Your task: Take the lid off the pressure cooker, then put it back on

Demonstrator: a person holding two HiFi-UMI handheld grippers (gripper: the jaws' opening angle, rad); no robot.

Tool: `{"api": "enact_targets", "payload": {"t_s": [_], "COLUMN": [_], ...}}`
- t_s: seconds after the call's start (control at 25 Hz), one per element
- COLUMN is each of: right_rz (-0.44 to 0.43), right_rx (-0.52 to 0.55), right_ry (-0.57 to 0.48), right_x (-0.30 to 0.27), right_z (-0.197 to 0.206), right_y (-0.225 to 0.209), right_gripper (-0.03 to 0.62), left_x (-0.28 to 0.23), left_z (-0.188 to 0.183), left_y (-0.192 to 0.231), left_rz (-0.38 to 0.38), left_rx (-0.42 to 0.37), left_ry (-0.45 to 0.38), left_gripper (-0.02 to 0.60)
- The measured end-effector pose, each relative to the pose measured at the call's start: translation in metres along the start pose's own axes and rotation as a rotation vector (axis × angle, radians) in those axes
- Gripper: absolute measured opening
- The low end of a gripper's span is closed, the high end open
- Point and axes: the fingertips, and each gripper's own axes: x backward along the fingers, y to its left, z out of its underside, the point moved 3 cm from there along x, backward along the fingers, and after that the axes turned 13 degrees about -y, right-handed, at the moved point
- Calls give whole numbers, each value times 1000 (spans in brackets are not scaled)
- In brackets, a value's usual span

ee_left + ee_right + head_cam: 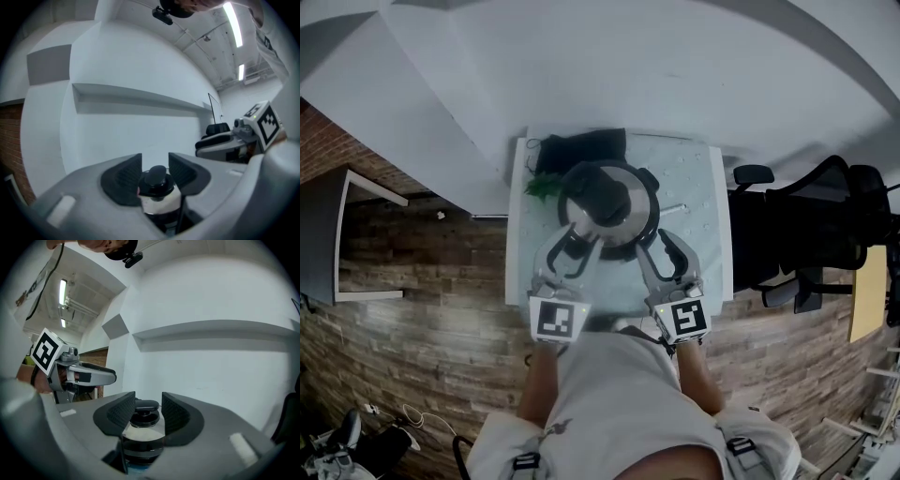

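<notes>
1. Grey left gripper (574, 242) reaches across the near edge of the white table (712, 246) from the person's left forearm (540, 380), its marker cube facing the body. It points almost level, tipped only slightly down, with its tips just beside the near-left flank of the pressure cooker (609, 225). In the left gripper view its jaws stand a little apart and clamp nothing. The black knob (157, 178) shows in the gap but lies beyond the ribbed pads (125, 176), so this hand is empty.

2. Steel lid (586, 211) sits on the pot at the middle of the table, apparently seated. A green object (542, 186) and a dark cloth (581, 148) lie behind and to its left. Judged from this, the lid-off step is not visibly begun and the hands look placed for an approach. The frames alone cannot rule out that the lid is already back on.

3. Next move, as a judgement: one gripper needs to steady the pot. The other must close on the knob or the lid handle, and such lids usually want a twist before the lift.

4. Right gripper (656, 242) mirrors the left, held near level from the right forearm (698, 375), with its tips close to the cooker's near-right side. The right gripper view shows its jaws parted with the knob (143, 408) framed between them, untouched. This gripper is likewise released.
</notes>
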Motion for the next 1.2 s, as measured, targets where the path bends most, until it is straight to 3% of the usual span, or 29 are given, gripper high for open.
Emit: {"api": "enact_targets", "payload": {"t_s": [0.52,0.8,1.2], "right_rz": [51,87,98], "right_rx": [3,-12,-36], "right_ry": [96,156,207], "right_x": [-26,-40,-45], "right_z": [23,34,48], "right_y": [-6,-11,-20], "right_gripper": [179,179,179], "left_x": [-50,-70,-92], "left_z": [29,51,75], "left_y": [12,12,13], "left_rz": [204,292,326], "left_rx": [-9,-1,50], "left_ry": [67,148,237], "left_gripper": [184,233,272]}}
